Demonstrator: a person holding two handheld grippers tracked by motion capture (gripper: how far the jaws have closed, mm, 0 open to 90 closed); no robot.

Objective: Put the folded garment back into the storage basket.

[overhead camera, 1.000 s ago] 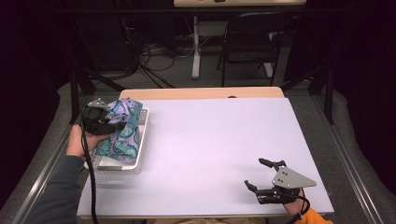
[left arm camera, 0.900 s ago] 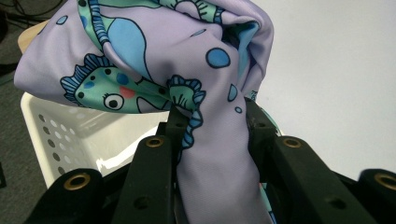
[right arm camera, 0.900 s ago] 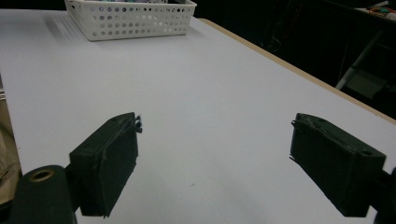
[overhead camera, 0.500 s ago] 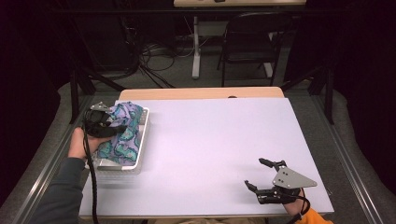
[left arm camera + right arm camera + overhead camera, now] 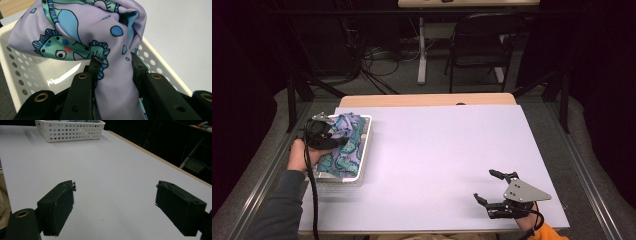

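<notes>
- Your left gripper (image 5: pixel 328 140) is clenched on a fold of the patterned cloth (image 5: pixel 82 32); both jaws pinch the fabric between them.
- The cloth, lilac with green and blue sea creatures, sits bunched in the white basket (image 5: pixel 362 165) at the table's (image 5: pixel 437 160) left edge, partly raised above the rim.
- Your left hand (image 5: pixel 301 155) rests beside the basket's outer wall.
- Your right gripper (image 5: pixel 493 187) lies released near the table's right front corner, jaws wide apart, nothing between them, well apart from the basket.
</notes>
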